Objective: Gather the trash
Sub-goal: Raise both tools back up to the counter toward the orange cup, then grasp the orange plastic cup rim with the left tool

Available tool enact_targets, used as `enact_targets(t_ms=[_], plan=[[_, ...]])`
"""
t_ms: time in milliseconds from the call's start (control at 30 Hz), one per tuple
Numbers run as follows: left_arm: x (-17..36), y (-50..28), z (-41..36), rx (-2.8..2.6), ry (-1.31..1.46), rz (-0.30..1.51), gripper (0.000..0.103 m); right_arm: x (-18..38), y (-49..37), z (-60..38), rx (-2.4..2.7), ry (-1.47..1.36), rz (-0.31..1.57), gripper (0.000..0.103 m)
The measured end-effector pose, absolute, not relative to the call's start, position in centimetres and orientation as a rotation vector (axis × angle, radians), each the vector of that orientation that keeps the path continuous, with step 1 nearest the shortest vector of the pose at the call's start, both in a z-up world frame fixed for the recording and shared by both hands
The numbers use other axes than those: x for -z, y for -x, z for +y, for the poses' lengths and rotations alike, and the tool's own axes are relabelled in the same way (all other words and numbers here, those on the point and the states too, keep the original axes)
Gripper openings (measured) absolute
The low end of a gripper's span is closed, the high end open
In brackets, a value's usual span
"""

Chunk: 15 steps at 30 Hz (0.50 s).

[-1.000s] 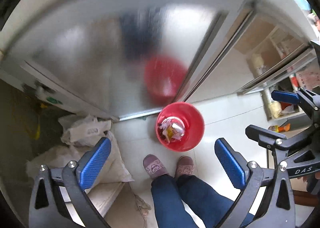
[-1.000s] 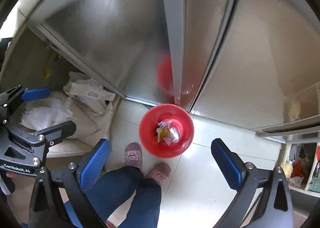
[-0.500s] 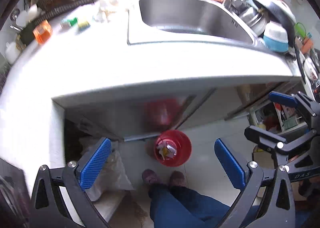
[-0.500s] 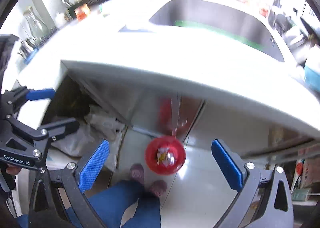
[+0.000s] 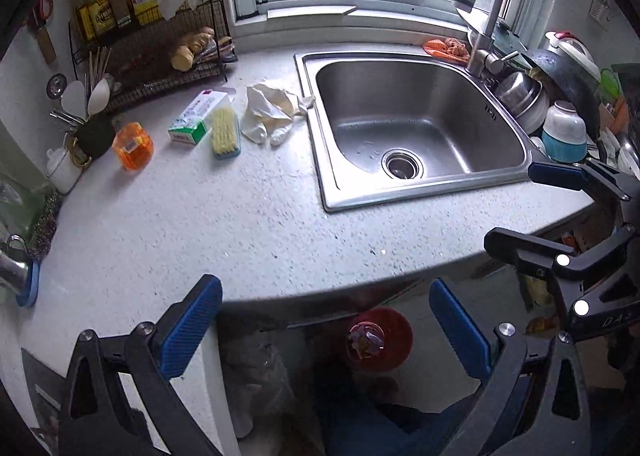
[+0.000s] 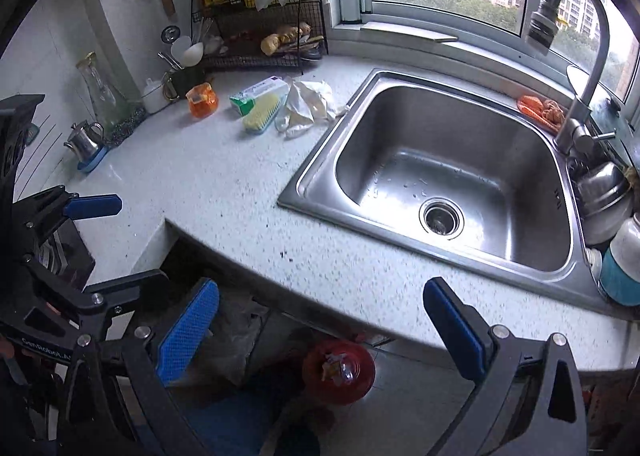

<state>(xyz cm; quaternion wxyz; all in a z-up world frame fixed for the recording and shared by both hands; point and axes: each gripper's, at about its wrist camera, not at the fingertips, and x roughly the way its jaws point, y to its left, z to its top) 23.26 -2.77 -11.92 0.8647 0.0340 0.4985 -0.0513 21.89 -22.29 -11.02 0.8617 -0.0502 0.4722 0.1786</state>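
Observation:
A red bin (image 5: 394, 340) with wrappers inside stands on the floor below the counter edge, beside a person's blue trouser legs; in the right wrist view the red bin (image 6: 356, 380) lies low at centre. My left gripper (image 5: 323, 290) is open and empty above the counter's front edge. My right gripper (image 6: 320, 288) is open and empty too, and hangs over the same edge. On the speckled counter (image 5: 180, 224) lies a crumpled white cloth or glove (image 5: 268, 114), left of the sink. That white cloth (image 6: 306, 108) also shows in the right wrist view.
A steel sink (image 5: 311, 116) with a tall tap (image 5: 482, 8) fills the right. A green-white box (image 5: 198, 116), yellow brush (image 5: 225, 132) and orange container (image 5: 133, 146) sit by the cloth. A wire rack (image 5: 160, 52) stands behind. Pots and bowls (image 5: 560, 124) crowd the far right.
Both grippers have risen from near the floor to above the counter. The view shifted from the cabinet doors and bin to the countertop and sink. Both stay open.

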Motion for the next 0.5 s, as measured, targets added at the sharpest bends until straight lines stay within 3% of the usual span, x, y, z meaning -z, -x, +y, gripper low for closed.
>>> enact_targets(t_ms=[500], plan=[[8.3,-34.3,6.7,0.066,-0.042,0.984,0.103,7.5,-33.3,-16.3,-0.423,0.139,0.966,0.102]])
